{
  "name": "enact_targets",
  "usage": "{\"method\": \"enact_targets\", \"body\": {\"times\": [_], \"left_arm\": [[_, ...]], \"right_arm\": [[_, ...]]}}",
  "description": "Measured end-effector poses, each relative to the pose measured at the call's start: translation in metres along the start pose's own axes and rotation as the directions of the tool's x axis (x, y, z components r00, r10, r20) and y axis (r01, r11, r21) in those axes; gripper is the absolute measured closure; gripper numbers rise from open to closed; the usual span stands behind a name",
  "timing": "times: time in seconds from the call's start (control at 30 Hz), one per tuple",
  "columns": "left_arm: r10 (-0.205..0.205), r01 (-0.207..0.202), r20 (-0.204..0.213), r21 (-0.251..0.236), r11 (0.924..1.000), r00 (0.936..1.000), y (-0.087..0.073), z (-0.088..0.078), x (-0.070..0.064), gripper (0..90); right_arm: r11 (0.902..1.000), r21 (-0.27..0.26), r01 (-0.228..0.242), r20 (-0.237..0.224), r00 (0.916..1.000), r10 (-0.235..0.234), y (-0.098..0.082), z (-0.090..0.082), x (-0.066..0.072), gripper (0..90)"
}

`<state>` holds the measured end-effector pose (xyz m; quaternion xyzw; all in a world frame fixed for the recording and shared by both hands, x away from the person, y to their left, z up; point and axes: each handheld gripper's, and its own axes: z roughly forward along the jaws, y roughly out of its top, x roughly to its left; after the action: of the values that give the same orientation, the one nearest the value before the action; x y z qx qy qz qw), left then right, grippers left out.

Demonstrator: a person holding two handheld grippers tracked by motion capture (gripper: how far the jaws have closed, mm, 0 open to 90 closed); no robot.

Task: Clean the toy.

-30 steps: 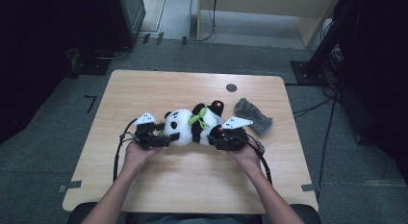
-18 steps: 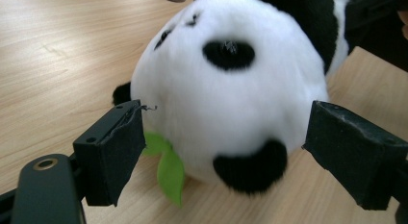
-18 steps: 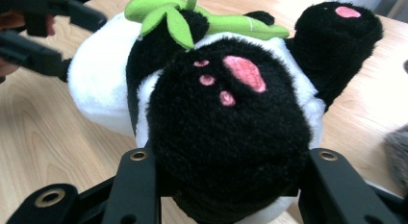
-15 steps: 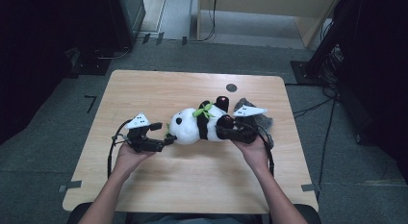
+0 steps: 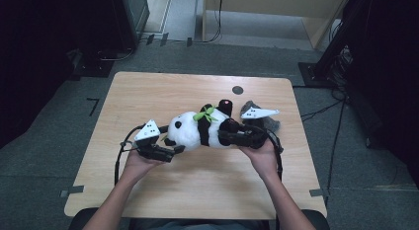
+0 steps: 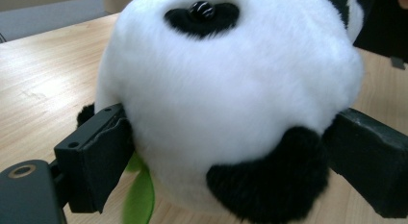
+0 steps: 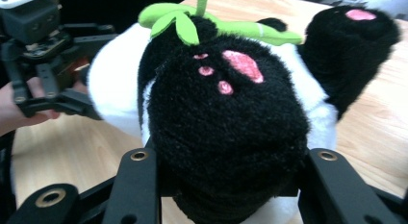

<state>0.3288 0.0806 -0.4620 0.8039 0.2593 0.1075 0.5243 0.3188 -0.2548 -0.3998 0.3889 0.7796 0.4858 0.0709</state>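
Observation:
A black-and-white plush panda [image 5: 197,131] with a green leaf at its neck lies on its side on the wooden table [image 5: 197,190]. My right gripper [image 5: 228,136] is shut on one black foot with pink pads [image 7: 226,113] and holds that end up off the table. My left gripper [image 5: 173,147] is at the head end. In the left gripper view the white head [image 6: 231,89] sits between the two jaws, which have just been opening and stand wide at its sides without squeezing it. The left gripper [image 7: 48,65] also shows beyond the panda in the right gripper view.
A crumpled grey cloth [image 5: 269,122] lies on the table just behind my right hand. A small dark round spot [image 5: 237,90] marks the tabletop near the far edge. Bare wood stretches in front of and behind the panda.
The right gripper has risen with the panda's foot end and closed tighter on it. The left gripper's jaws have spread and its hand has stayed about where it was.

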Motion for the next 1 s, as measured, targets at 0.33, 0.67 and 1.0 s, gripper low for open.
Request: {"method": "enact_targets", "body": {"times": [0.33, 0.67, 1.0], "left_arm": [[-0.035, 0.035, -0.002, 0.013, 0.9993, 0.9994, 0.005, -0.01, 0.004, 48.7], [-0.147, 0.147, 0.015, 0.019, 0.989, 0.989, 0.01, -0.023, 0.023, 58.4], [-0.285, 0.285, 0.036, -0.003, 0.9586, 0.958, 0.018, -0.034, 0.032, 57.4]], "right_arm": [[0.9996, 0.007, 0.028, -0.005, 0.9996, -0.028, 0.0, 0.004, 0.004, 49.8], [0.9952, -0.045, 0.087, 0.018, 0.9961, -0.086, -0.011, 0.003, -0.007, 33.3], [0.991, -0.038, 0.128, -0.008, 0.9917, -0.128, -0.024, 0.012, -0.017, 24.5]]}}
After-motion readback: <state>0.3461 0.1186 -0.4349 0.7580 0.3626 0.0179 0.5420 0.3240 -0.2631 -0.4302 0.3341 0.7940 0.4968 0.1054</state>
